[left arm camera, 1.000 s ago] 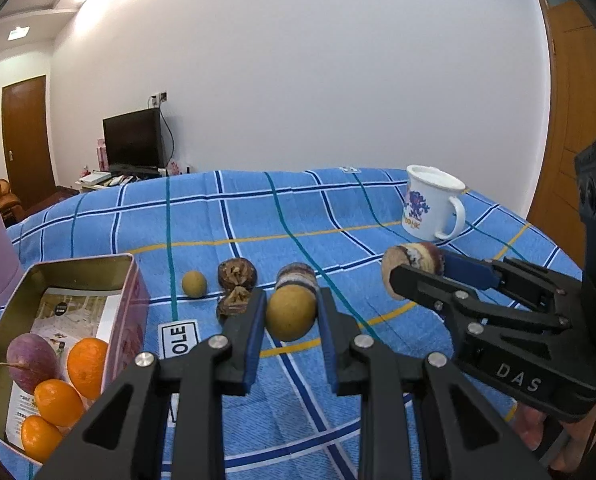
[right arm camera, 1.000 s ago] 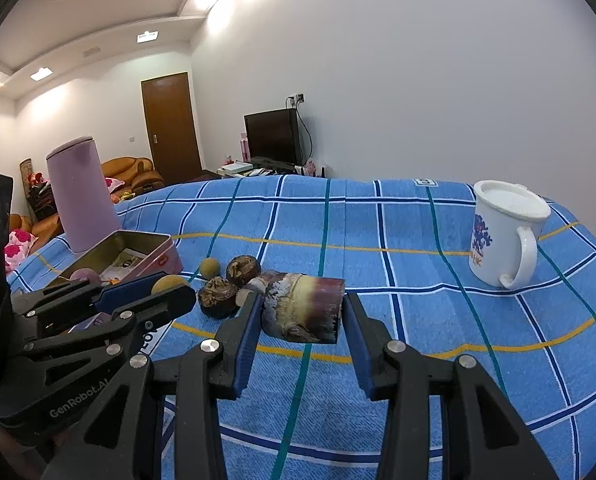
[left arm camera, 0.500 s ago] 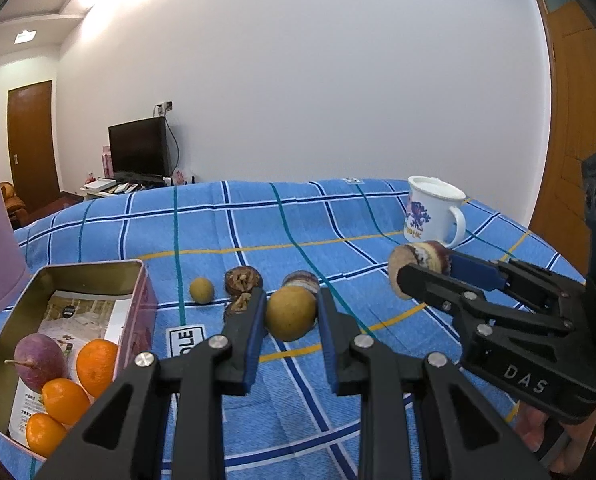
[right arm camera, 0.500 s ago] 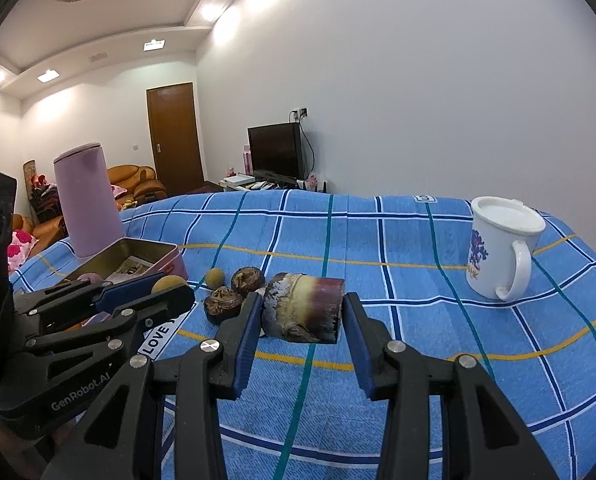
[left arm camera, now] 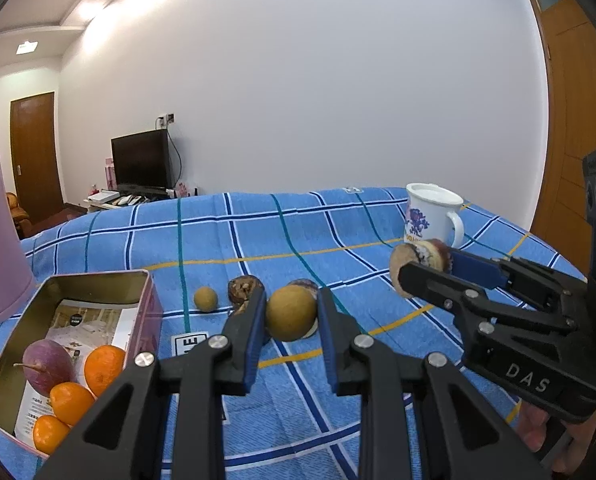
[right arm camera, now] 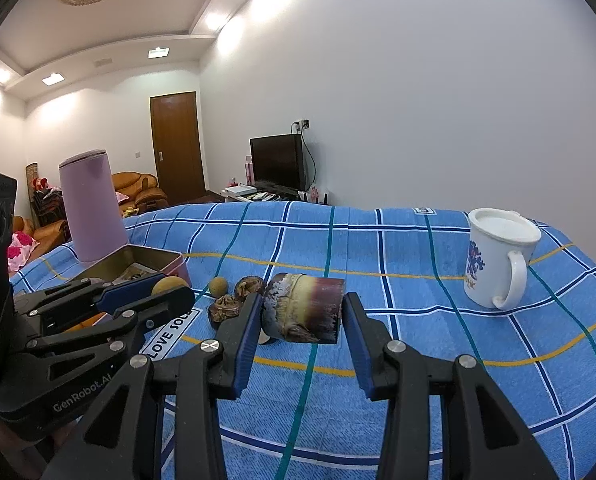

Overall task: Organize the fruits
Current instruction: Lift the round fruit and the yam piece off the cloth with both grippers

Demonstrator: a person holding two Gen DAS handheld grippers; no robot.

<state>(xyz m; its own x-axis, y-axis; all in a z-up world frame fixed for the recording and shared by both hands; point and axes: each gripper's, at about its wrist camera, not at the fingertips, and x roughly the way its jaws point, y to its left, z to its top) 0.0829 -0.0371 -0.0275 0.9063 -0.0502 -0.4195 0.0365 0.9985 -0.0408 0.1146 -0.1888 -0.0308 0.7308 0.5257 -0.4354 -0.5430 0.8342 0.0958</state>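
I see a blue tablecloth [left arm camera: 378, 216] checked in white, navy, teal and yellow lines. My left gripper [left arm camera: 291, 316], black with blue pads, grips a tan round fruit [left arm camera: 290, 318]; my right gripper [right arm camera: 302, 314], the same colours, clamps a purple, yellow and white-streaked cane piece [right arm camera: 304, 308]. The pink tin [left arm camera: 151, 320] holds orange citrus [left arm camera: 103, 368] and a purple fruit [left arm camera: 47, 366]. The white mug [right arm camera: 498, 256] carries a blue print.
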